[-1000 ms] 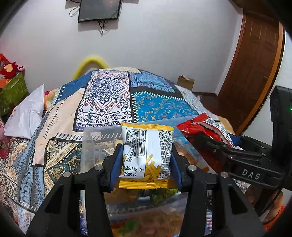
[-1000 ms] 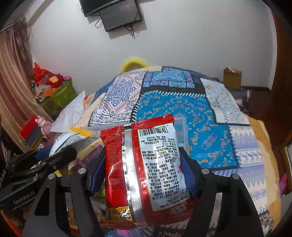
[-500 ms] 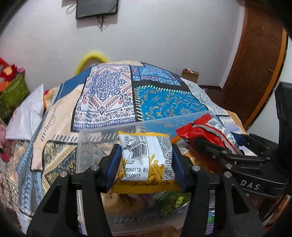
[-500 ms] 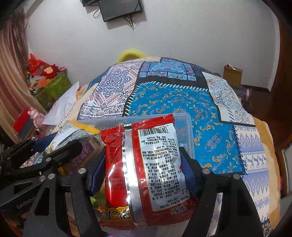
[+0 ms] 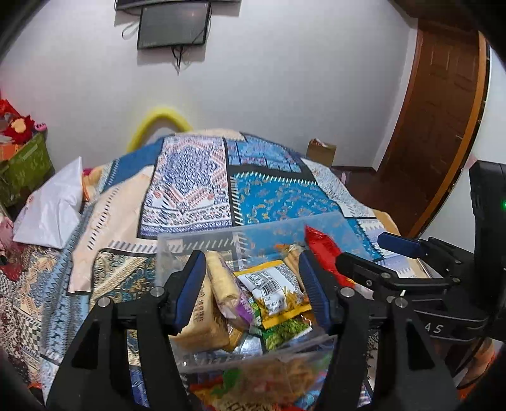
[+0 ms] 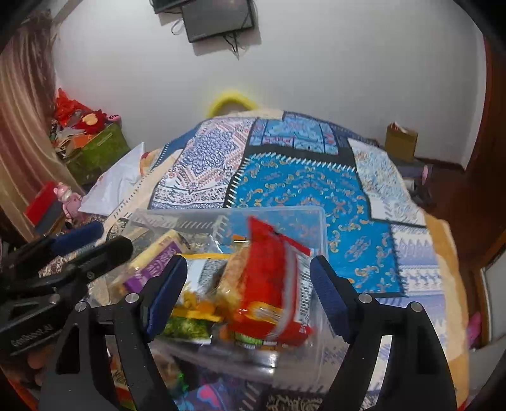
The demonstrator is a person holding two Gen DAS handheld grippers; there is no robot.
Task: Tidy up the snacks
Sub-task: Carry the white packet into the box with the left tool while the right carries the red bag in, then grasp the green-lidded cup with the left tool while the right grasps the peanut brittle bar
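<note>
Both packets have left the grippers since half a second ago. What was pinched between the left pads, the yellow packet (image 5: pixel 275 294), now lies label-up on the heap inside the clear plastic bin (image 5: pixel 202 240), with a green packet (image 5: pixel 284 332) just under it at 6 o'clock and a tan wrapped snack (image 5: pixel 221 278) leaning beside it at 9 o'clock. From the right wrist view, the red packet (image 6: pixel 275 284) is blurred and tilted between the spread fingers, over the bin's right half; whether it rests on the pile cannot be told. A purple-and-yellow packet (image 6: pixel 158 262) sits at its 9 o'clock.

Spread wide, the left gripper (image 5: pixel 251 291) has its blue pads apart and nothing between them, hanging just above the bin's contents. Equally wide apart stand the right gripper's (image 6: pixel 245 297) pads, neither one pressing the red packet. In the left view the right gripper shows at 3 o'clock, just beside the bin.

Around the bin lies a patchwork bedspread (image 6: pixel 316 189) in blue, white and cream. At 10 o'clock rests a white pillow (image 5: pixel 53 208); at 12 o'clock a dark screen (image 5: pixel 172 27) hangs on the wall, and a wooden door (image 5: pixel 442 110) stands at 2 o'clock.
</note>
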